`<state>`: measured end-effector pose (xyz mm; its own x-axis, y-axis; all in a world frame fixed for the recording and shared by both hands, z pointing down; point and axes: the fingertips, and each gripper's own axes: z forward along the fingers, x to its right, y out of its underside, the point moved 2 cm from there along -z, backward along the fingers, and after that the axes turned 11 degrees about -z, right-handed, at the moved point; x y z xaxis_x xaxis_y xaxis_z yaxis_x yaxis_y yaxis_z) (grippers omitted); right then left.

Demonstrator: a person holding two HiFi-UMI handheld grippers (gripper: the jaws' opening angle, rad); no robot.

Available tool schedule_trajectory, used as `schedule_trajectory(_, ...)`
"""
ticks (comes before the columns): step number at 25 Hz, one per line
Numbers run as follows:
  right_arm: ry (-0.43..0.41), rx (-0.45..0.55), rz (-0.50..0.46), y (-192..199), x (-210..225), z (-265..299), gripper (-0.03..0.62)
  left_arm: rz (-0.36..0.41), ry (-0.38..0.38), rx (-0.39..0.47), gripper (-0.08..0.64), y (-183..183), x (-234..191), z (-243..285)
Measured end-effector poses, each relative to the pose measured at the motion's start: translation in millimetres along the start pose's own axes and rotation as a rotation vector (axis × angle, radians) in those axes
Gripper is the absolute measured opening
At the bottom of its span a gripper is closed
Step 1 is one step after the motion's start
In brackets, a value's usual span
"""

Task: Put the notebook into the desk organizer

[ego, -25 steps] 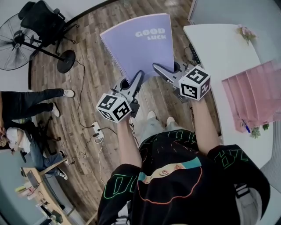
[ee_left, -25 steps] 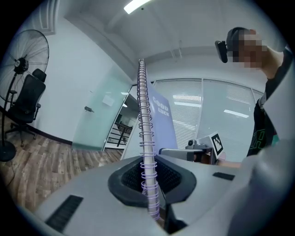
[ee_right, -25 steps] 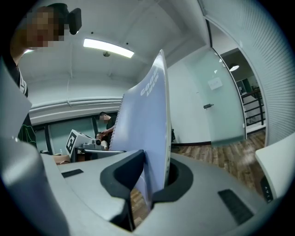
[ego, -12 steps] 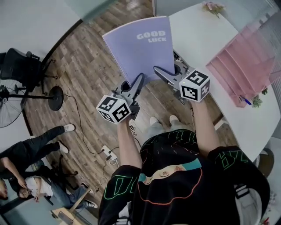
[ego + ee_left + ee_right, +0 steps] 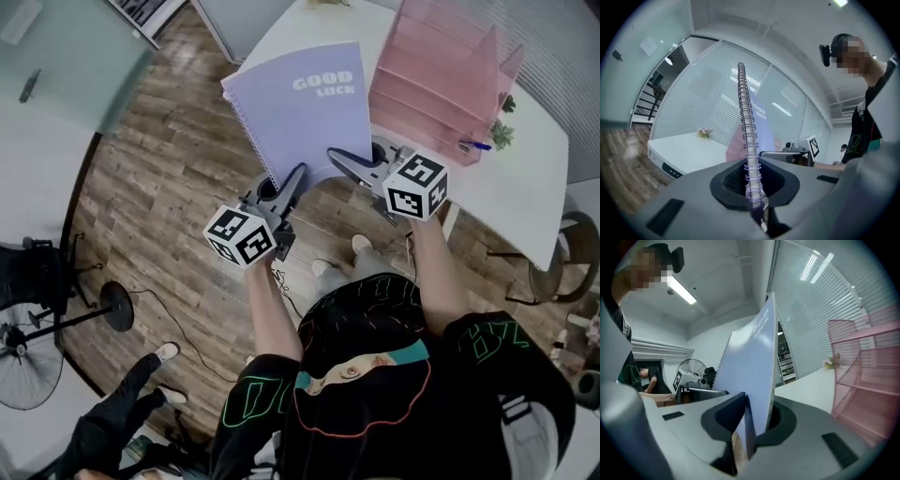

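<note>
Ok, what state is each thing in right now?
notebook: closed, held in the air.
desk organizer: standing on the white table, notebook not yet in it.
left tool: shut on the notebook's spiral edge.
right tool: shut on the notebook's opposite edge.

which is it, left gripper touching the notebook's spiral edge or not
Touching. The left gripper view shows the left gripper with its jaws closed on the spiral binding of the notebook, with no gap between pads and coil.
</note>
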<state>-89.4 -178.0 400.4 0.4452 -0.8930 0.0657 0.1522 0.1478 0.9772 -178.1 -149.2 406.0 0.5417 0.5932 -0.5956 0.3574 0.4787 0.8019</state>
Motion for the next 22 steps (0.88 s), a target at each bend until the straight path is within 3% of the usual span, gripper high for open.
schedule_trajectory(6,0.117,-0.017,0.077,40,32,-76,0.065,-0.044,0.160,-0.145,0.028,48,29,67)
schedule_trajectory(11,0.175,-0.040,0.163,73,34,-111,0.074,-0.116,0.262,-0.268,0.028,83,40,88)
schedule_trajectory(17,0.182,-0.060,0.240,103,22,-137,0.074,-0.200,0.368,-0.408,0.043,117,50,95)
schedule_trajectory(22,0.202,-0.053,0.302,123,18,-154,0.078,-0.232,0.418,-0.469,0.049,138,54,103)
